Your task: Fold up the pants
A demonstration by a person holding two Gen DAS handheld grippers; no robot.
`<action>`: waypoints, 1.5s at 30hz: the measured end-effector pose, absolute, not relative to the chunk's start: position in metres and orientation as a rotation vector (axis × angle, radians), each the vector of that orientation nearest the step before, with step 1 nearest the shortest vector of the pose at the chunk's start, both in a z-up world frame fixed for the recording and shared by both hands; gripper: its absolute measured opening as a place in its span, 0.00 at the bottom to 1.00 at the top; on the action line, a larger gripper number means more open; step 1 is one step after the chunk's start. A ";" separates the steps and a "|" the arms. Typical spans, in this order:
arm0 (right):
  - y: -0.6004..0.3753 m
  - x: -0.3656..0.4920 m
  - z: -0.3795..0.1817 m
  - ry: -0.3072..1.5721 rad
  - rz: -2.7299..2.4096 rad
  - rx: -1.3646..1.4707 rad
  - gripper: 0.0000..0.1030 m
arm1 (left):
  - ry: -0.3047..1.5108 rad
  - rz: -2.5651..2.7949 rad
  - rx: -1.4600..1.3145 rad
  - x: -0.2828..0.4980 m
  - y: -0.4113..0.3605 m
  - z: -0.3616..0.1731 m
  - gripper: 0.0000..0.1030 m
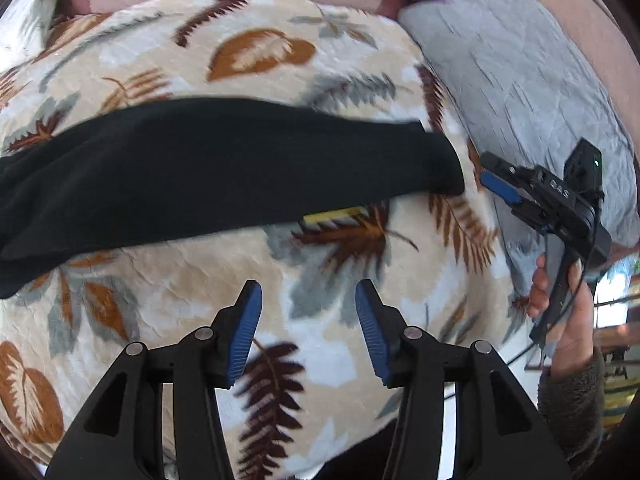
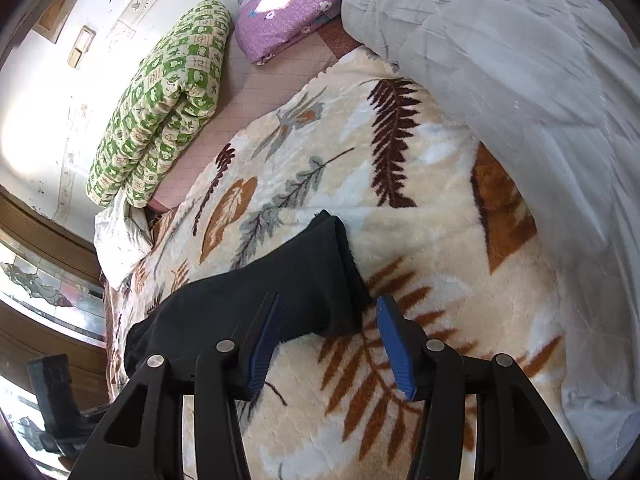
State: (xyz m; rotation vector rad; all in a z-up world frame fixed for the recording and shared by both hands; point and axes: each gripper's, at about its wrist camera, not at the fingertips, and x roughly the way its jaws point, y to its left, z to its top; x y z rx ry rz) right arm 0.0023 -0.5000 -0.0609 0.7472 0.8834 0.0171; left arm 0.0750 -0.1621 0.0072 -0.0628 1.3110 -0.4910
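In the left wrist view, the left gripper (image 1: 309, 294) hung above the leaf-patterned blanket (image 1: 256, 52), its blue-padded fingers (image 1: 247, 332) spread wide with nothing between them. The black pants (image 1: 208, 172) lay ahead of it as a long band running across the blanket from the left edge of the view toward the right, well apart from the fingertips. A small yellow tag (image 1: 334, 215) peeked out under the near edge of the pants. To the right, the right gripper (image 1: 498, 184) was held sideways, its tip pointing at the end of the pants and just beside it without touching. The person's right hand (image 1: 560, 312) gripped its handle from below, the wrist in a dark fuzzy sleeve (image 1: 572, 400). A grey quilt (image 1: 520, 80) lay past the blanket's right edge.

In the right wrist view, the right gripper (image 2: 332, 338) also stood wide open and held nothing. Its left finger overlapped the pants (image 2: 288, 292) in the picture, while the right finger hovered over the bare blanket (image 2: 420, 208); whether either touched the cloth could not be told. The pants' end lay between the fingertips and slightly ahead. Farther off sat a green patterned folded quilt (image 2: 160, 100), a purple pillow (image 2: 288, 12), and the grey quilt (image 2: 540, 80) on the right.
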 end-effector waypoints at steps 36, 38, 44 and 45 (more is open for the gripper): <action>-0.471 0.096 -0.082 1.093 -0.034 0.549 0.19 | 1.411 -0.221 -0.342 0.236 0.077 -0.041 0.05; -0.468 0.096 -0.078 1.091 -0.034 0.511 0.14 | 1.380 -0.208 -0.363 0.232 0.082 -0.037 0.04; -0.463 0.092 -0.035 0.889 -0.004 0.470 0.14 | 1.275 -0.181 -0.454 0.222 0.113 -0.015 0.04; -0.462 0.095 -0.038 0.905 -0.013 0.463 0.14 | 1.296 -0.157 -0.415 0.221 0.112 -0.020 0.04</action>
